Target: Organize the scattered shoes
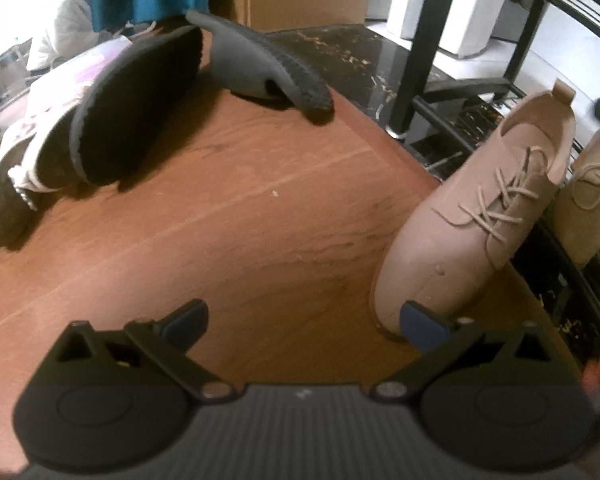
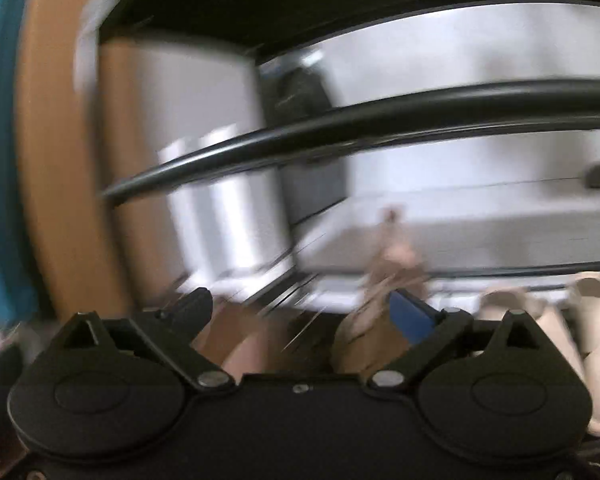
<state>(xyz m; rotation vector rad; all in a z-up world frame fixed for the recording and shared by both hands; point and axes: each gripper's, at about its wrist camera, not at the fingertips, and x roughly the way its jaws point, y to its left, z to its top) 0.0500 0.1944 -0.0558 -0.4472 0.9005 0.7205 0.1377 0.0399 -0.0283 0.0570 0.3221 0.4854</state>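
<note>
Left gripper (image 1: 306, 322) low over wooden floor (image 1: 228, 216), jaws spread wide, nothing between them. Pink lace-up shoe (image 1: 480, 216) just right of the gap, toe touching or nearly touching the right fingertip (image 1: 422, 326), heel leaning up against black rack (image 1: 512, 92). Tan lace-up shoe (image 1: 584, 208) just beside it on the rack. Two dark slippers (image 1: 136, 104) well ahead to the left, soles tipped up. Right gripper (image 2: 302, 314) heavily motion-blurred, jaws wide apart, rack bar (image 2: 340, 132) ahead; pinkish laced shoe (image 2: 384, 280) blurred near the right finger, contact unclear.
</note>
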